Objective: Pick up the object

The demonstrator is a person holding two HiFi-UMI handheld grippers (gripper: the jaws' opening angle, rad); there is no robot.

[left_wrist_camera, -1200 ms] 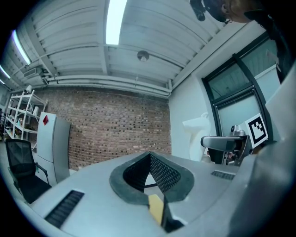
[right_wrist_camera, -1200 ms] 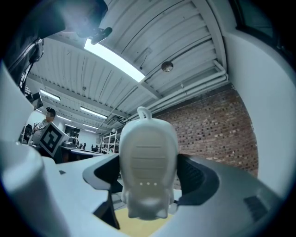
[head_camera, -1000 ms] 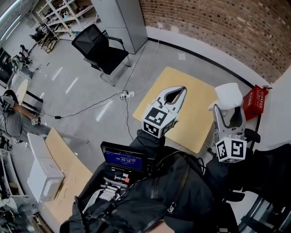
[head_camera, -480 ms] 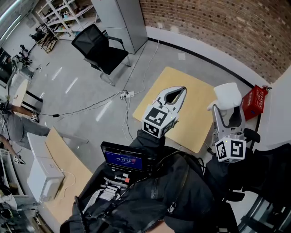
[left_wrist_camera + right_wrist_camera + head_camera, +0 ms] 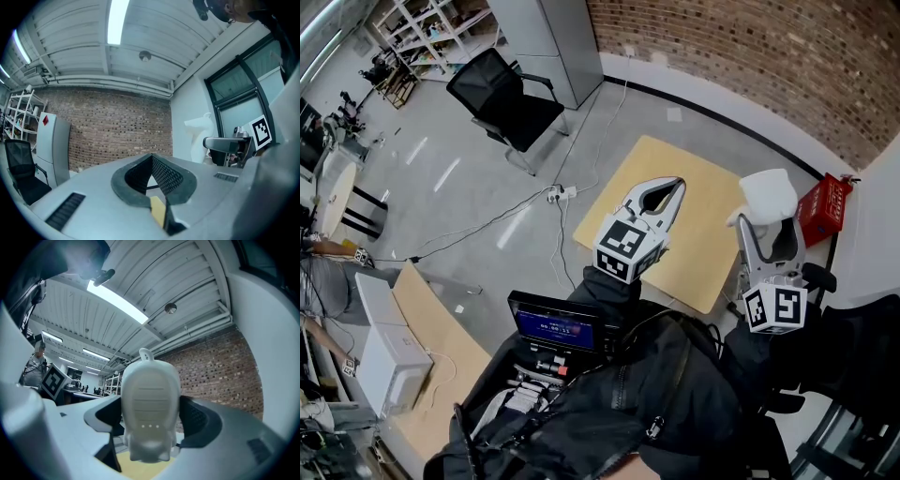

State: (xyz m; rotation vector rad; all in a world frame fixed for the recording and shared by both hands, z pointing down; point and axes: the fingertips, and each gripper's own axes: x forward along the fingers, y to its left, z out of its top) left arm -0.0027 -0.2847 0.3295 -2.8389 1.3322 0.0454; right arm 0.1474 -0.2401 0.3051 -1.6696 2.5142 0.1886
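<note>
The right gripper (image 5: 772, 225) pinches a white plastic object (image 5: 150, 408) between its two jaws, which press on its left and right sides. The object has a rounded body, a ribbed front with three small dots, and a little loop on top. In the head view it stands up out of the jaws, held in the air by the right edge of the light wooden table (image 5: 703, 248) and clear of the tabletop.

The left gripper (image 5: 675, 185) is held up to the left of the right one, over the near part of the table. Its jaws are pressed together at the tips, with nothing between them. Only an oval gap stays behind the tips.

A red box (image 5: 823, 211) stands just right of the table, near the brick wall (image 5: 750, 56). A black office chair (image 5: 502, 98) stands on the grey floor to the far left, well apart from the table. A small screen (image 5: 555, 323) sits on the person's chest, near the bottom of the head view.
</note>
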